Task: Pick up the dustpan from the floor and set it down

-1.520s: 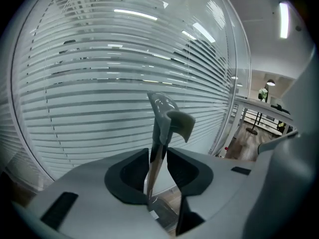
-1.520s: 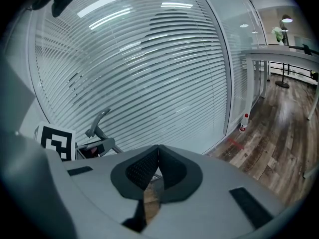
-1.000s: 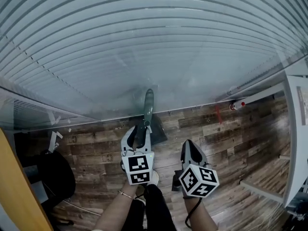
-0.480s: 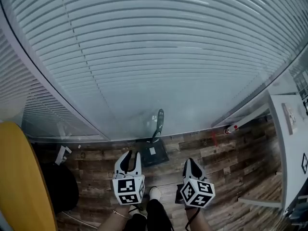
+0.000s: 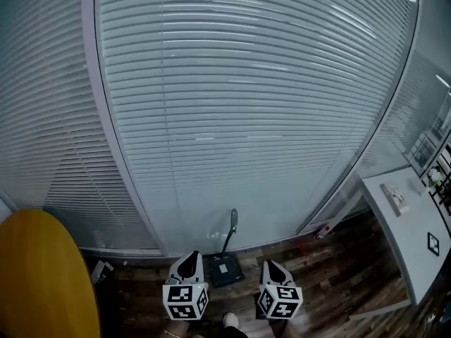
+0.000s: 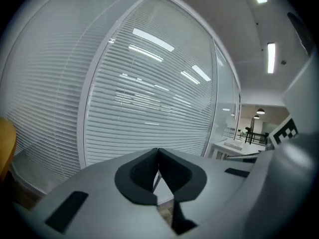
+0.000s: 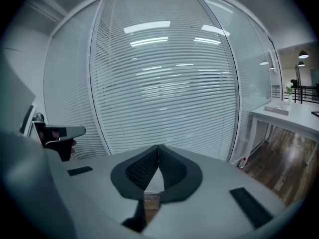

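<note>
Bright, cool light; lamp glare on blinds [image 7: 164, 83]; fisheye-bent edges.

My left claw [image 6: 158, 152] and right claw [image 7: 158, 148] have smooth, matt grey plastic shells. Their pads [image 7: 139, 172] are black and rubbery-looking; on the right claw they carry a fine dimpled texture. The marker cubes [image 5: 184, 302] are matt, printed in black and white. The floor [image 5: 331, 259] is dark wood planking of mixed brown tones with a visible grain and a faint sheen. The dustpan [image 5: 224, 269] looks like dark, matt plastic with a pale label on it. The glass wall [image 5: 246, 118] is glossy and reflects ceiling lights. The blinds [image 7: 164, 98] behind it have smooth white slats. The table [image 5: 409, 238] has a smooth white top. A yellow panel [image 5: 42, 273] looks smooth and evenly coloured.
</note>
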{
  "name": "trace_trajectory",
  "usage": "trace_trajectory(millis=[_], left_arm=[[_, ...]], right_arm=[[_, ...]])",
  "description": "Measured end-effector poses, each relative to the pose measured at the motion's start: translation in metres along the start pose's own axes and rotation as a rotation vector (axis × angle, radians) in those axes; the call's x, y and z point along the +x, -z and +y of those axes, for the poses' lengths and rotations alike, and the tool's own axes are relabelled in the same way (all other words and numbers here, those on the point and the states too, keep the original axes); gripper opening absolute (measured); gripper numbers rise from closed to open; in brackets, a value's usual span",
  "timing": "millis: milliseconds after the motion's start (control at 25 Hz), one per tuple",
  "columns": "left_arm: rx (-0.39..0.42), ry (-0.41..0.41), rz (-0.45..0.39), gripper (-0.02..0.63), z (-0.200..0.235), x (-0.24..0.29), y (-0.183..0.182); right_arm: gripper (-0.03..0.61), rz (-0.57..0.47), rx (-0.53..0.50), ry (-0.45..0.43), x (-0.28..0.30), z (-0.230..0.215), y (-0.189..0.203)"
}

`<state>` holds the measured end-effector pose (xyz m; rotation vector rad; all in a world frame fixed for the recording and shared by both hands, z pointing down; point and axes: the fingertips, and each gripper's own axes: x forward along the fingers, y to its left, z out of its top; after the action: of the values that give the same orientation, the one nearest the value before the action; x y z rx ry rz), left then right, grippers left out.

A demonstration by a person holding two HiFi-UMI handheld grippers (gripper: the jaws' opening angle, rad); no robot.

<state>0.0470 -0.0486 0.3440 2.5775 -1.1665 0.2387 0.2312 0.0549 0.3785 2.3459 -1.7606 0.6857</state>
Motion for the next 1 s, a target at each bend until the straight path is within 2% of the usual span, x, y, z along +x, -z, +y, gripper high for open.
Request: trace_trajectory(millis=[120,320,560,800,1000], left_arm=[[-0.034,0.013,-0.014,0.017,0.006,-0.020,-0.019],[-0.019,-0.022,-0.037,0.017,0.024,-0.041,-0.043],[0.010,-0.018,-0.029,0.017,0.008,-0.054,-0.068],[0.012,-0.031,-0.051,0.017,-0.008,-0.050,-0.055],[0.016,-0.024,-0.042,0.017,-0.024,-0.043,-0.050]], right_arm=[[0.032,-0.026,-0.005,0.004,-0.019,0.012,-0.012],[0.032,-0.053,-0.023,0.004,-0.036,0.026,-0.025],[0.032,-0.068,-0.027,0.007,-0.050,0.031,-0.052],[0.032,-0.086,-0.072,-0.048,-0.041,0.033,-0.057],[0.031,-0.076,-0.111,-0.056,-0.044,0.027,-0.063]])
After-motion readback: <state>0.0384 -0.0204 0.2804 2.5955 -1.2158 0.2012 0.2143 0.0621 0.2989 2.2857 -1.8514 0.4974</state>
